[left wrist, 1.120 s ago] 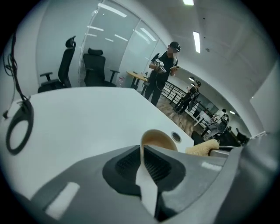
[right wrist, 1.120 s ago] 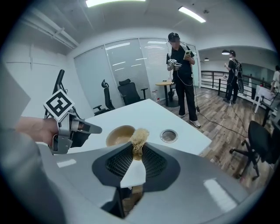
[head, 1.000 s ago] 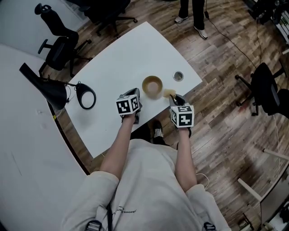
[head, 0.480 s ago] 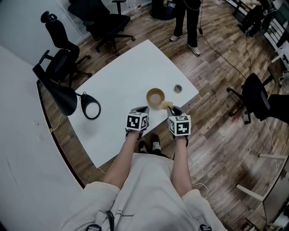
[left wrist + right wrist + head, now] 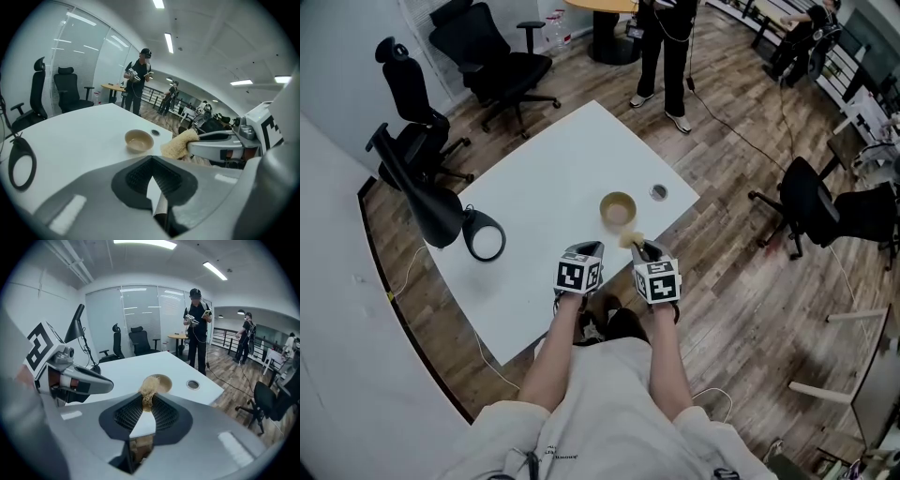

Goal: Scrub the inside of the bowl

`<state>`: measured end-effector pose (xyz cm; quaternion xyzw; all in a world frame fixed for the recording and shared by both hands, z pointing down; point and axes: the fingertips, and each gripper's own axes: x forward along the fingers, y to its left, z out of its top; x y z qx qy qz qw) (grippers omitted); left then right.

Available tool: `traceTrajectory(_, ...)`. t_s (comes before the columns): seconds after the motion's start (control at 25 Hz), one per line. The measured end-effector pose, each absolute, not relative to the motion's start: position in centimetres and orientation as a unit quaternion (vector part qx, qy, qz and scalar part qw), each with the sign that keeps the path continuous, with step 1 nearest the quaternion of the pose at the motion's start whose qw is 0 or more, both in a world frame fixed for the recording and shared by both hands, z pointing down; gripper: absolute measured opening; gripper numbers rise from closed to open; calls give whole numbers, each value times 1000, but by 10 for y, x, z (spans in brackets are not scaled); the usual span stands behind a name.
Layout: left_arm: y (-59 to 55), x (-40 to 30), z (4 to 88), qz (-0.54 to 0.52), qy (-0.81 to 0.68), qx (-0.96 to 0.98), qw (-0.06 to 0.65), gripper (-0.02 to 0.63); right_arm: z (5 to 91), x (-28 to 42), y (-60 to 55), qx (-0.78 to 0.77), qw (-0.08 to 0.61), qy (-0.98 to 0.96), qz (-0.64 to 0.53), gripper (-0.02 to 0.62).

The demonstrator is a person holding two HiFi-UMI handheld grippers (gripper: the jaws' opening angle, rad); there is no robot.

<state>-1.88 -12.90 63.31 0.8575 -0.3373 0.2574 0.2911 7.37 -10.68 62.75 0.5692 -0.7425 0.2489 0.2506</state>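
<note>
A tan bowl (image 5: pixel 618 208) stands upright on the white desk (image 5: pixel 544 169), toward its far right part. It sits near a round metal cable grommet (image 5: pixel 658 192) set into the top. Both claws are held over the near edge of the desk, short of the bowl and not touching it.

The right claw (image 5: pixel 146 401) is clamped on a wad of yellowish, fibrous scrubber (image 5: pixel 150 386), which sticks out past its tips. In the head view the scrubber is near the bowl's near rim but outside it.

The left claw (image 5: pixel 151 174) has its jaws pressed together at the tips with nothing between them. It is held side by side with the right claw, on that claw's left. Its own view shows the bowl ahead and the scrubber off to the right.

On the left part of the desk rests a black desk lamp (image 5: pixel 431 202), with a ring-shaped part lying flat on the top. Black office chairs (image 5: pixel 487 56) stand on the wooden floor (image 5: pixel 741 281) beyond the desk. A person (image 5: pixel 666 47) in dark clothes stands past the desk's far corner.
</note>
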Motion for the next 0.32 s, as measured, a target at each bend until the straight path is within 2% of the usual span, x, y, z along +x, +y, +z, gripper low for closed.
traceTrajectory(0.32,-96,-24,643,240,-330,859,310,0,641,74,-70,572,271,-731,254,83)
